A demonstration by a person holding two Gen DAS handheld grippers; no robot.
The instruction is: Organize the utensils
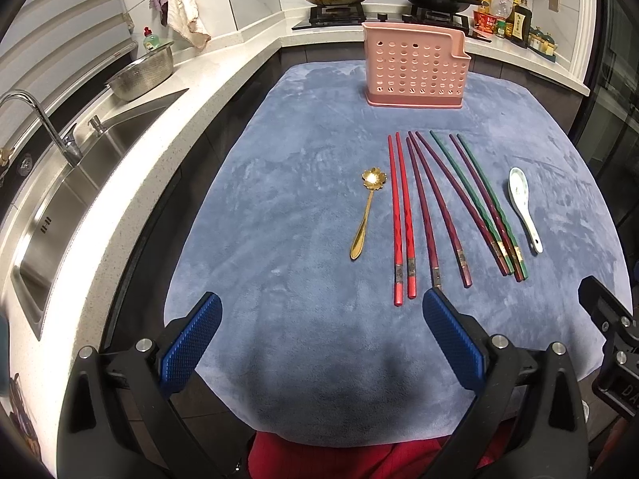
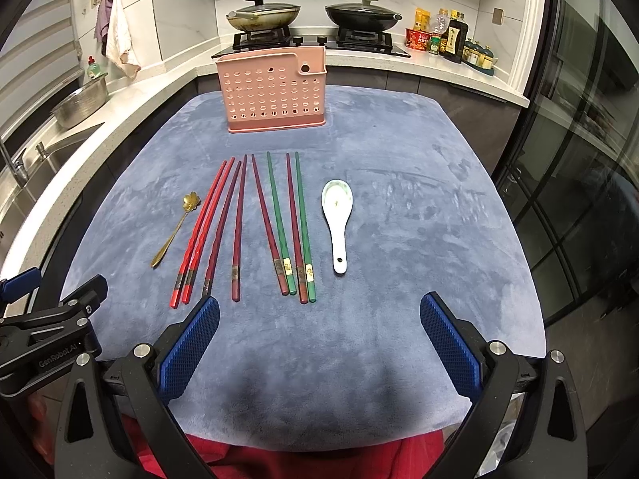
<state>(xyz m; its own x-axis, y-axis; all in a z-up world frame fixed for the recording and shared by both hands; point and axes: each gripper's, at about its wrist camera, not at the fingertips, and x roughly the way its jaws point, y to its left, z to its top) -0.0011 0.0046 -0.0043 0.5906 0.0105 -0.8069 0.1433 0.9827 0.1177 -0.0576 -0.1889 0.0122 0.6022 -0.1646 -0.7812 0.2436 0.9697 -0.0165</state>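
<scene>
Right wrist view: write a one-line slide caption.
Open right gripper faces chopsticks, two spoons and pink holder.

Chopsticks between 2 spoons on cloth; holder behind

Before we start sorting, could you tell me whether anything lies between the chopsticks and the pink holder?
Nothing visible does. Bare blue cloth separates the chopsticks from the pink holder. Both tongs, left and right, are open and empty, short of the utensils.
</scene>
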